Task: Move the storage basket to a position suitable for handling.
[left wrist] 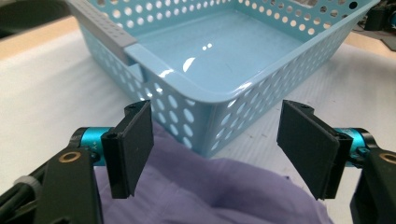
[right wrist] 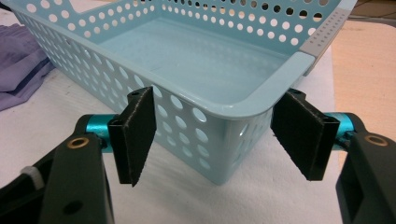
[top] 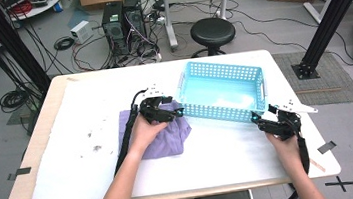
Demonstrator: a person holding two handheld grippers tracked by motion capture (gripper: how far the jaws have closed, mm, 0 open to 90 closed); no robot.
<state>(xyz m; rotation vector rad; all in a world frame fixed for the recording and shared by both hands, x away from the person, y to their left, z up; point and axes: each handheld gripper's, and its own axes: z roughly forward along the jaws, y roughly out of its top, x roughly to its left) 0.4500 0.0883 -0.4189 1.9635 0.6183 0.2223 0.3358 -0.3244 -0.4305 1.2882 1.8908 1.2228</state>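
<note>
A light-blue perforated basket (top: pixel 221 110) stands empty on the table, right of the middle. A purple cloth (top: pixel 164 142) lies crumpled by its near left corner. My left gripper (top: pixel 178 112) hovers over the cloth, pointing at that corner. In the left gripper view its jaws (left wrist: pixel 217 144) stand wide open above the cloth (left wrist: pixel 210 191), with the basket (left wrist: pixel 219 100) just ahead. My right gripper (top: pixel 256 117) is at the basket's near right corner. In the right gripper view its open jaws (right wrist: pixel 219 137) flank the corner of the basket (right wrist: pixel 224 109) without pressing on it; the cloth (right wrist: pixel 18 65) lies far left.
A white sheet (top: pixel 70 157) with a few dark stains (top: pixel 97 148) covers most of the wooden table. Beyond the far edge stand a black stool (top: pixel 212 31) and computer towers (top: pixel 123 25) among cables. Black frame posts rise at both far corners.
</note>
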